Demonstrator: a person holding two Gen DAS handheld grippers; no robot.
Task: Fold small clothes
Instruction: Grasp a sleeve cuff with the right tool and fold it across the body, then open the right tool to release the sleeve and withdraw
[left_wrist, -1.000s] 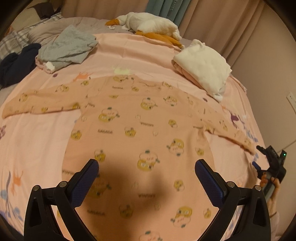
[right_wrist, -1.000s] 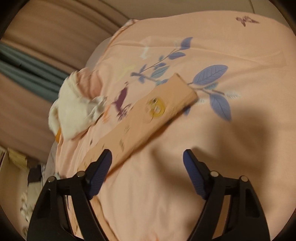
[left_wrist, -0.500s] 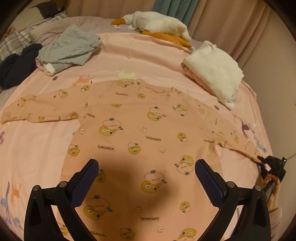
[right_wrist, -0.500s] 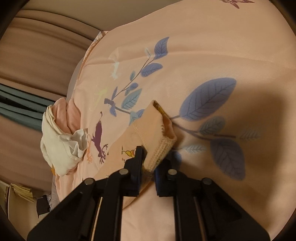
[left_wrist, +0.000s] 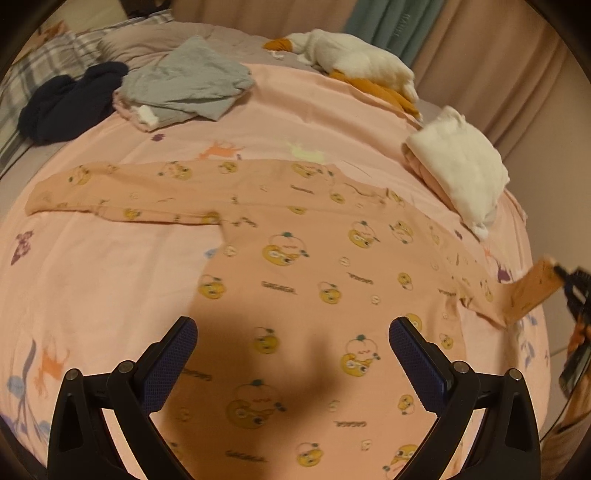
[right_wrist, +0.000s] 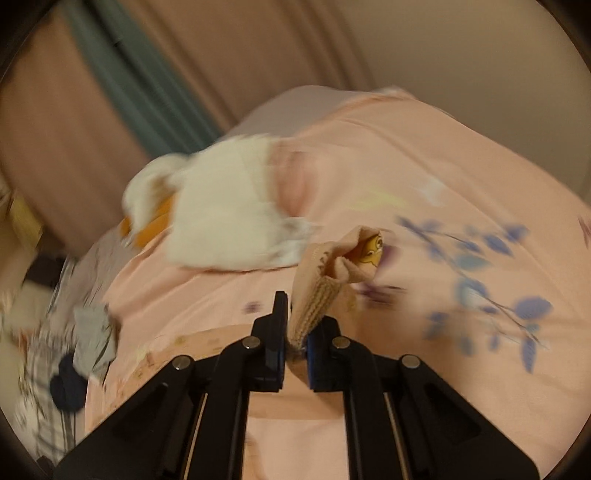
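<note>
Since the previous frame the right gripper (right_wrist: 295, 332) had lifted the sleeve cuff (right_wrist: 317, 306) clear of the pink bedsheet (right_wrist: 406, 147), and its view had swung toward the folded white garment (right_wrist: 229, 221). Its jaws were nearly closed, pinching the ribbed cuff, which stood up between them and flopped open at the top. In the left wrist view this gripper (left_wrist: 570, 286) sat at the far right, the raised sleeve end tilted up toward it. The left gripper (left_wrist: 291, 363) hovered above the lower body of the printed baby shirt (left_wrist: 295, 258), jaws spread wide and holding nothing. The shirt lay flat on the sheet, its other sleeve (left_wrist: 122, 192) stretched out to the left. A grey garment (left_wrist: 184, 81) lay beyond it
</note>
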